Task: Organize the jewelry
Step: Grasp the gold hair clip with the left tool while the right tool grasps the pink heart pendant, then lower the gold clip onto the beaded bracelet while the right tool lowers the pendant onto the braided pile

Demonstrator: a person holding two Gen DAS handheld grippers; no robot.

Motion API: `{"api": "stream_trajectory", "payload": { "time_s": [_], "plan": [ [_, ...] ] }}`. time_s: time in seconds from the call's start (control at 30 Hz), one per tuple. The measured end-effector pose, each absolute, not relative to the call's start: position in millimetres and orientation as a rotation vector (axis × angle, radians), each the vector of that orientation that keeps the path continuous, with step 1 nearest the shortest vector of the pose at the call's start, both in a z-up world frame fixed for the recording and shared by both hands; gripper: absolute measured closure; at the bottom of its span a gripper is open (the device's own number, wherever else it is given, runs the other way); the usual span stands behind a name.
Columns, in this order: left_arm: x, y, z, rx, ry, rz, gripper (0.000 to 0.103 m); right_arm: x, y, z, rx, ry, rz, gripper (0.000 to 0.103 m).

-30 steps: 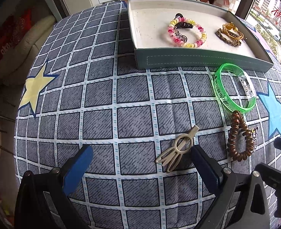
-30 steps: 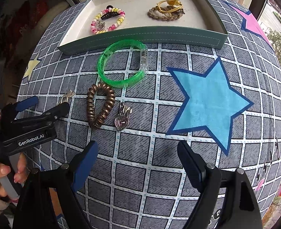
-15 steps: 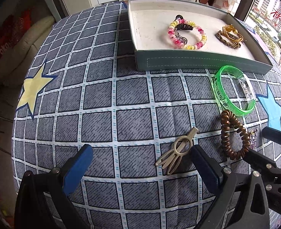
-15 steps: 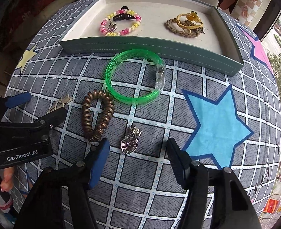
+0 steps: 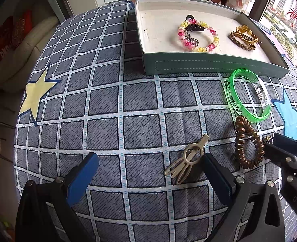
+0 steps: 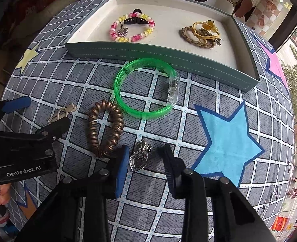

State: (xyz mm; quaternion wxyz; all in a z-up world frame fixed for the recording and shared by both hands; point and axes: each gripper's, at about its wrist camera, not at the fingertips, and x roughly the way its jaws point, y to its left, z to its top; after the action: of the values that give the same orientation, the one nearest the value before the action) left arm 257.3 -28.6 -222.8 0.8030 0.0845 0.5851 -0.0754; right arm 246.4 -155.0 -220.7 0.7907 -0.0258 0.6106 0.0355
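A silver heart pendant point(image 6: 138, 159) lies on the checked cloth between the fingers of my right gripper point(image 6: 144, 161), which is open around it, low over the cloth. A brown spiral hair tie point(image 6: 105, 128) point(image 5: 247, 143) lies just left of it, and a green bangle point(image 6: 147, 88) point(image 5: 248, 94) beyond. A beige hair clip point(image 5: 185, 158) point(image 6: 62, 112) lies beside the right finger of my left gripper point(image 5: 148, 171), which is open and empty. The grey-green tray point(image 6: 148, 52) point(image 5: 209, 65) holds a pink-yellow spiral bracelet point(image 6: 131, 28), a dark claw clip and gold-brown pieces point(image 6: 202, 33).
The cloth shows a blue star point(image 6: 227, 137), a yellow star point(image 5: 36, 94) and a pink star point(image 6: 274, 60). The left gripper body point(image 6: 21, 147) sits close on the right gripper's left side. A sofa cushion point(image 5: 29, 46) lies beyond the table's left edge.
My right gripper has moved forward and down to the heart pendant and narrowed its opening around it. My left gripper has barely moved and stays open.
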Motion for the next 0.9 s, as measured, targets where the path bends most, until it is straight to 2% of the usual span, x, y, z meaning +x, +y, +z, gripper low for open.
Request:
{"api": "stream_trajectory", "payload": {
  "time_s": [0.07, 0.17, 0.23, 0.27, 0.33, 0.37, 0.67, 0.9],
  "plan": [
    [256.0, -30.1, -221.4, 0.174, 1.251, -0.178, 0.0, 246.5, -157.0, -220.7, -0.047, 1.314, 0.078, 0.084],
    [252.3, -35.9, -217.5, 0.174, 1.244, -0.208, 0.011, 246.3, -158.6, -220.2, -0.04, 1.311, 0.085, 0.084],
    [249.7, -40.9, -214.5, 0.168, 1.241, -0.239, 0.028, 244.5, -162.0, -219.4, -0.034, 1.309, 0.088, 0.084],
    [248.4, -43.5, -212.9, 0.173, 1.236, -0.246, 0.033, 244.6, -162.2, -219.3, -0.03, 1.309, 0.088, 0.084],
    [245.8, -51.4, -210.3, 0.187, 1.226, -0.274, 0.063, 243.5, -164.7, -218.5, -0.02, 1.308, 0.09, 0.084],
    [244.6, -55.3, -209.5, 0.198, 1.226, -0.287, 0.07, 242.6, -166.3, -218.0, -0.016, 1.308, 0.091, 0.084],
    [245.3, -48.5, -198.0, 0.111, 1.243, -0.302, 0.071, 231.3, -185.8, -210.2, 0.084, 1.31, 0.108, 0.084],
    [250.7, -37.9, -169.2, 0.076, 1.199, -0.318, 0.071, 223.8, -219.2, -188.7, 0.226, 1.286, 0.124, 0.084]
  ]
}}
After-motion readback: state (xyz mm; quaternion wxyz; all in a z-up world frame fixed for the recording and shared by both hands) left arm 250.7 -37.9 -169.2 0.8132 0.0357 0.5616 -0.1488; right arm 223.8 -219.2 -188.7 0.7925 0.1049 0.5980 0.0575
